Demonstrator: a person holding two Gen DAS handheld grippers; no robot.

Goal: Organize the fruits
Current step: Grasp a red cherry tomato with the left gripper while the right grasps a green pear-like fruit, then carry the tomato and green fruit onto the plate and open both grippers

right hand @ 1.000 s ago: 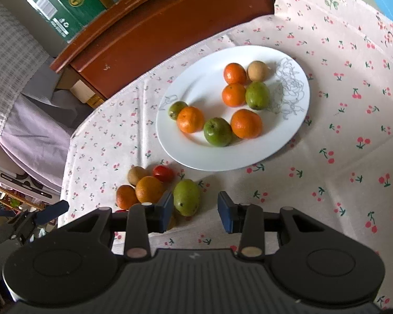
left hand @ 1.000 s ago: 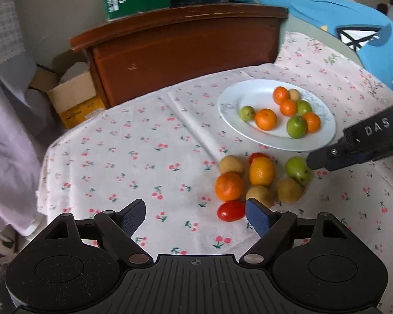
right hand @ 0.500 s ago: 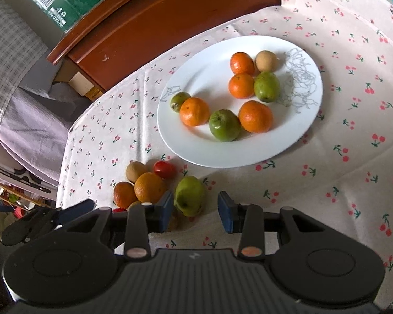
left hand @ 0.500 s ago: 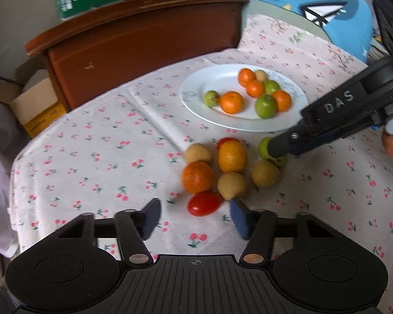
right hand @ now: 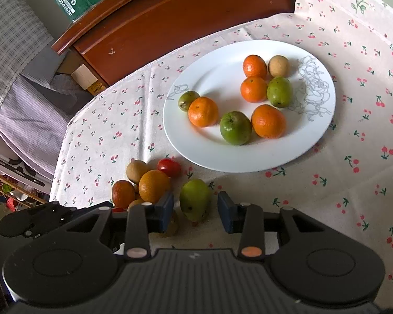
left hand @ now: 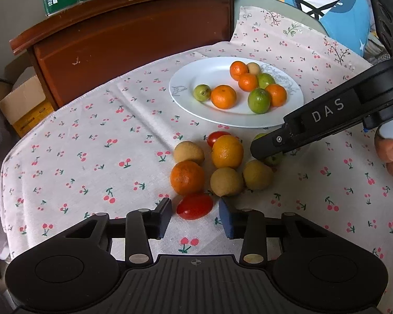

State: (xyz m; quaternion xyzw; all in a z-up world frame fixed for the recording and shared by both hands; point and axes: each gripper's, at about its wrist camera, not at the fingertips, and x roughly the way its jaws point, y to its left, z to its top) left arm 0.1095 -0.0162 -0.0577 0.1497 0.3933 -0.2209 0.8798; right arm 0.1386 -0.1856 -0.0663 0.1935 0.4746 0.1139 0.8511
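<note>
While its jaws are closing, the left gripper [left hand: 195, 213] is set astride the small red oval tomato [left hand: 194, 206], pads not yet pressing. The pale green pear-shaped fruit [right hand: 194, 199] is straddled untouched by the right gripper [right hand: 195, 209], evidently for the white round plate [right hand: 196, 141].

Right gripper [right hand: 195, 210] fingers [right hand: 165, 210] straddle green fruit [right hand: 194, 199] on tablecloth [right hand: 327, 196], not touching; white plate [right hand: 196, 146] beyond.

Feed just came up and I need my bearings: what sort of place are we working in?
Most likely a home, perhaps a dining corner. A round table under a cherry-print cloth holds a white plate of fruit, with a wooden chair back beside it and cardboard boxes behind.
</note>
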